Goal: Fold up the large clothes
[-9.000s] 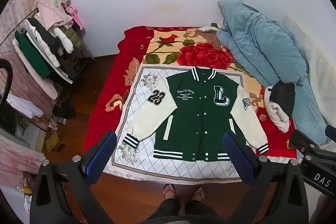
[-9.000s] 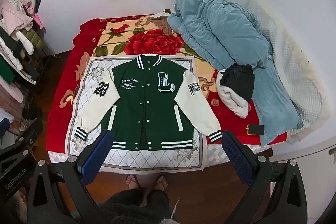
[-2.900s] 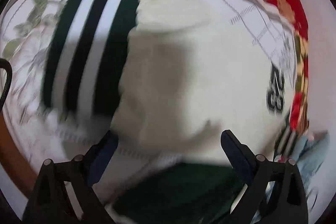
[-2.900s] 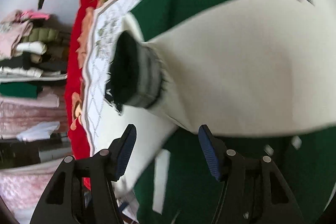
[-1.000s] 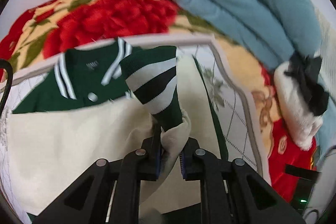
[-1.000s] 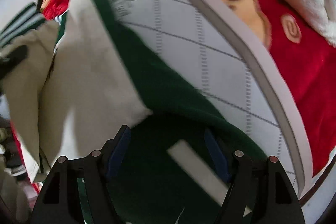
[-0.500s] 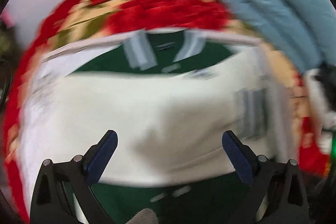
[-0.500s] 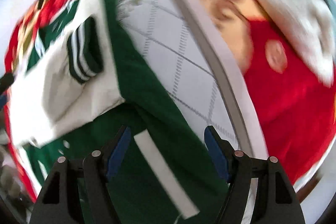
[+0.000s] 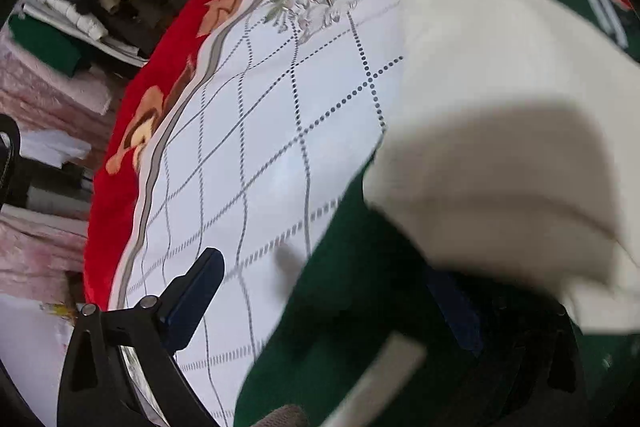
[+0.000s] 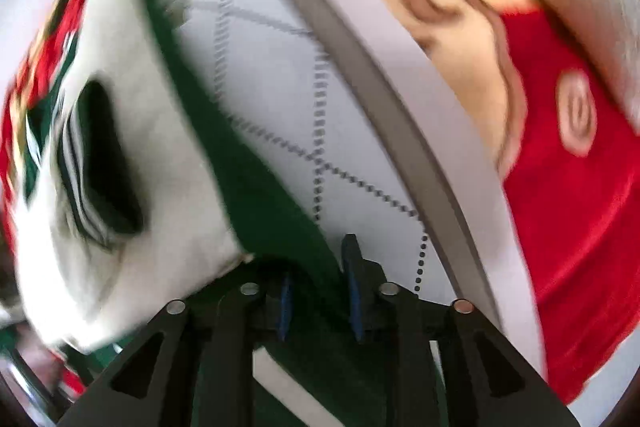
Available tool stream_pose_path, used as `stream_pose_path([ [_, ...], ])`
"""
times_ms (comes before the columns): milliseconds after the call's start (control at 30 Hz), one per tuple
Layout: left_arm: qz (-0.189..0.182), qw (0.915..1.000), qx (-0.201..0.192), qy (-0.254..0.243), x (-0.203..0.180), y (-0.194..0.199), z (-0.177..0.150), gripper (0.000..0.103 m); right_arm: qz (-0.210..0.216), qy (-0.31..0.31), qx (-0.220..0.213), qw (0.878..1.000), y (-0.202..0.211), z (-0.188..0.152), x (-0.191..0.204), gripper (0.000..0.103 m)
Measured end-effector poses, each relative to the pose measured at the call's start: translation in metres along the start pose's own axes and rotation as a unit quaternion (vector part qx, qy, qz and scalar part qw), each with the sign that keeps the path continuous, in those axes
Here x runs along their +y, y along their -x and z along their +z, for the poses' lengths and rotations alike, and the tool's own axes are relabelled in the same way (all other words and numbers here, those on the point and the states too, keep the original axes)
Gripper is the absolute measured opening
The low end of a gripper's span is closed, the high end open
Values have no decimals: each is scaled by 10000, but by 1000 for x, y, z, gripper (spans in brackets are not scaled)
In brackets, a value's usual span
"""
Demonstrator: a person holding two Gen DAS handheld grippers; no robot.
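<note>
The green varsity jacket (image 9: pixel 360 307) with cream sleeves lies on the white quilted mat (image 9: pixel 260 131) on the bed. Both cream sleeves (image 9: pixel 500 115) are folded across its chest. My left gripper (image 9: pixel 320 299) is open at the jacket's left side edge; its left pad is over the mat and its right pad is over the green body. In the right wrist view, my right gripper (image 10: pixel 318 291) is closed on the jacket's green right side edge (image 10: pixel 256 195). The striped cuff (image 10: pixel 92 163) of a folded sleeve lies to its left.
A red floral blanket (image 9: pixel 132 99) lies under the mat and shows to the right in the right wrist view (image 10: pixel 580 227). A rack of folded clothes (image 9: pixel 80 11) stands left of the bed.
The left gripper let go of the sleeve cuff, opened and dropped to the jacket's left side edge. The right gripper narrowed from open to shut on the right side edge.
</note>
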State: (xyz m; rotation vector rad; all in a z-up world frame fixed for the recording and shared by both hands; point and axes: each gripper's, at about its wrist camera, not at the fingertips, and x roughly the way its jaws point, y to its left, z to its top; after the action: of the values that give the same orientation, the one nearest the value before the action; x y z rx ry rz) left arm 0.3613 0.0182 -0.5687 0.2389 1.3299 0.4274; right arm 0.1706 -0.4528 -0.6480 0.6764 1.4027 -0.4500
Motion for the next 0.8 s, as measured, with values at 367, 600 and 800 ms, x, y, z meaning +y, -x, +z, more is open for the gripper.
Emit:
stream_pose_path([
  [367,-232,9988,-402,128,17,-17,35,41,-136,608,-167,9979,16,-19,24,17],
  [600,-217,9990,-367,126,45,-38,53,49,993,-237,-26,9948,30,-31,-13,9],
  [800,-605,9974,-269,-297,37,-19,43,77,368,-904,66,9952,23,-29,-46,17],
])
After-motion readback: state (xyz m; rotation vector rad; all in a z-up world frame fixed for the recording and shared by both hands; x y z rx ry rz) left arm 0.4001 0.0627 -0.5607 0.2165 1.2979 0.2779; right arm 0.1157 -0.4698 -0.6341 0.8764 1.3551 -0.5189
